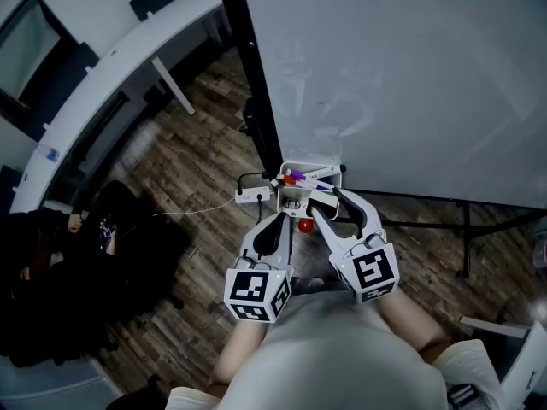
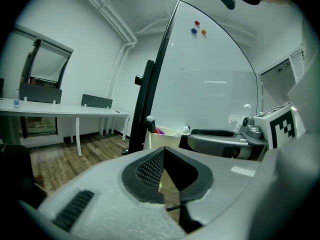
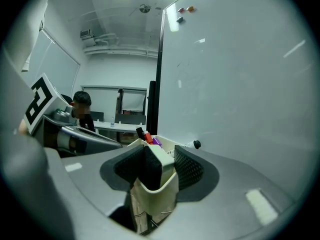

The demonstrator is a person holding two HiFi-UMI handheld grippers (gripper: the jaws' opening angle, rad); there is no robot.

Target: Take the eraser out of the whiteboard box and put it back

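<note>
Right gripper view: the right hand-held gripper (image 3: 159, 165) squeezes the eraser (image 3: 149, 170) inside the whiteboard box (image 3: 156, 200). The left hand-held gripper (image 2: 164, 173) is closed, holding nothing.

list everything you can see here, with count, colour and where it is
whiteboard: 1, white with a black frame, upright on a stand
magnets: 3, red, blue and orange, high on the whiteboard
box: 1, cream, at the whiteboard's lower corner
markers: several, red, purple and black caps, in the box
eraser: 1, black felt with a white back, standing in the box
red round thing: 1, below the box, can't tell what it is
power strip: 1, white, on the floor
desk: 1, long, white, far left
floor: brown wood
other person: 1, dark top, background
left gripper: 1, white, jaws together, empty
right gripper: 1, white, closed on the eraser
</note>
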